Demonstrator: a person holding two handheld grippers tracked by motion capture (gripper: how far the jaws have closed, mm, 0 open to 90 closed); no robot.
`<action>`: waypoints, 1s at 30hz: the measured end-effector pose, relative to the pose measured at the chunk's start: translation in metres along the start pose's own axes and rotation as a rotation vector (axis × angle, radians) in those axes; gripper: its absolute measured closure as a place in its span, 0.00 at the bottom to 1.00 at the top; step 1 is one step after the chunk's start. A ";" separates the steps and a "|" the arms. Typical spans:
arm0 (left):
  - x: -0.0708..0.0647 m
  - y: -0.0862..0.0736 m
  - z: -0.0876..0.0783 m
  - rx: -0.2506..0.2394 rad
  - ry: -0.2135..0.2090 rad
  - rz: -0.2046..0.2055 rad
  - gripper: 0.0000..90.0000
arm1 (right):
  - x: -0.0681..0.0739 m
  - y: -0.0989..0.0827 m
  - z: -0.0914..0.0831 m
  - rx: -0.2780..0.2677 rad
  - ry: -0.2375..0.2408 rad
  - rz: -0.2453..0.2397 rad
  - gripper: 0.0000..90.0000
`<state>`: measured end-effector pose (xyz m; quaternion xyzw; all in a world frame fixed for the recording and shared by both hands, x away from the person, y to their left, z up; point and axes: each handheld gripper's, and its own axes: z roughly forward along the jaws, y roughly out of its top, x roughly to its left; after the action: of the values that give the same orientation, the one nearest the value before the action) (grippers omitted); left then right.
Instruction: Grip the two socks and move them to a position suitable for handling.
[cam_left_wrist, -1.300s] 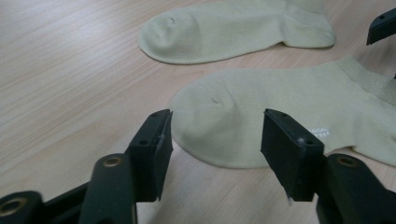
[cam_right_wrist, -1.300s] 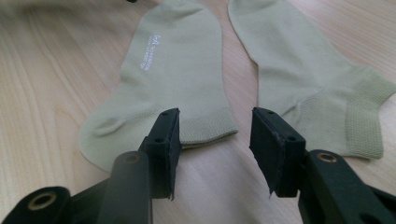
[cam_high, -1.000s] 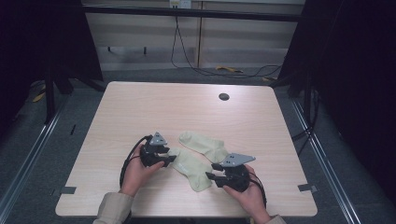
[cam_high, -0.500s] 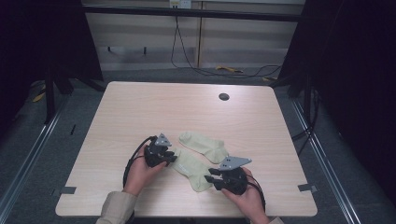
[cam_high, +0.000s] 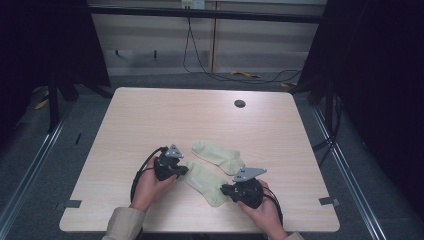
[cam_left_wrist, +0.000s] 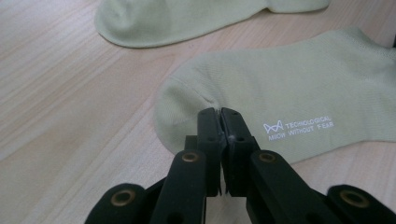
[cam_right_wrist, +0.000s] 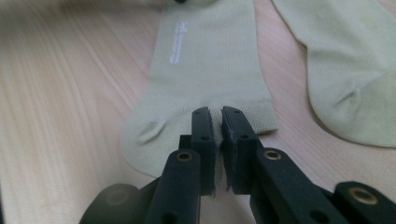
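Sock (cam_high: 204, 178) lies pinched at opposite ends between left tongs (cam_high: 181, 170) and right tongs (cam_high: 226, 189), both just closed.

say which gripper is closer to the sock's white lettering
Left. The left gripper pinches the pale green sock right beside the white lettering; the right gripper grips its opposite end. Both have just been closing on it.

The high view is dim and soft, with the surroundings sunk in near-black; only the pale table (cam_high: 150, 120) catches even overhead light. Both gripper views are brighter and warmer. Their foreground is sharp, farther wood grain blurs, shadows stay faint, and there is no glare
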<state>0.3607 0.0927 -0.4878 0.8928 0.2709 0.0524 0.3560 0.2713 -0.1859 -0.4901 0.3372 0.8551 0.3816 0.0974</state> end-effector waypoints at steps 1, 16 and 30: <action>0.000 0.001 -0.002 -0.008 -0.004 0.001 0.97 | 0.000 0.001 -0.002 -0.004 0.003 -0.004 0.93; 0.003 0.025 -0.022 -0.079 0.004 -0.013 0.97 | -0.010 0.020 -0.025 -0.072 0.038 -0.036 0.94; 0.015 0.046 -0.009 -0.099 0.028 -0.041 0.97 | -0.048 0.035 -0.028 -0.087 0.047 -0.047 0.93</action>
<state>0.3912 0.0784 -0.4516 0.8676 0.2913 0.0708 0.3967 0.3134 -0.2163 -0.4502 0.3033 0.8475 0.4237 0.1008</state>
